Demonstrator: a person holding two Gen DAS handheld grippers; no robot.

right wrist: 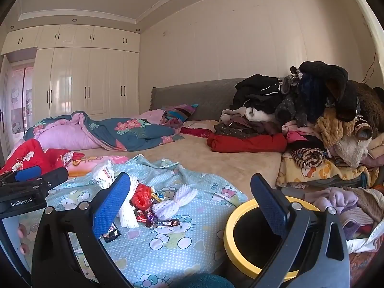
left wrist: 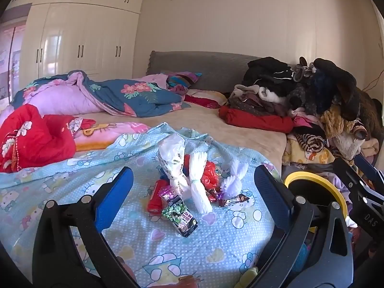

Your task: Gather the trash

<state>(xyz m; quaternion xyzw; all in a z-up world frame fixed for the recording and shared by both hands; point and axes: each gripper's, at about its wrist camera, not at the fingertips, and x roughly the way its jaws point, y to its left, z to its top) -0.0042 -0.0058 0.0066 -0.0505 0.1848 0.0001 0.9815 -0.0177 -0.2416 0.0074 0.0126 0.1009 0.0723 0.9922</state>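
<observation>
Two grippers hover over the bed, both aimed slightly downward. Reference landmark: the blue sheet (left wrist: 72,182) with the cartoon print.

Left gripper (left wrist: 193,193): jaws spread fully, nothing between the pads. It points at the trash pile (left wrist: 192,182), which lies on the sheet near its middle.

Right gripper (right wrist: 190,205): jaws spread fully, nothing held. It hangs over the right edge of the sheet, its right finger in front of the bin (right wrist: 230,237).

Trash pile contents:
- white bag (left wrist: 171,156), at the far side;
- foam nets (left wrist: 198,182), white, crossing the middle;
- red bag (left wrist: 210,174), behind the nets;
- green packet (left wrist: 180,217), nearest the left gripper;
- bar wrapper (right wrist: 165,223), at the right.

Bin: yellow rim, black inside, just off the right edge of the sheet. Clothes (right wrist: 312,110) are heaped beyond it.
</observation>
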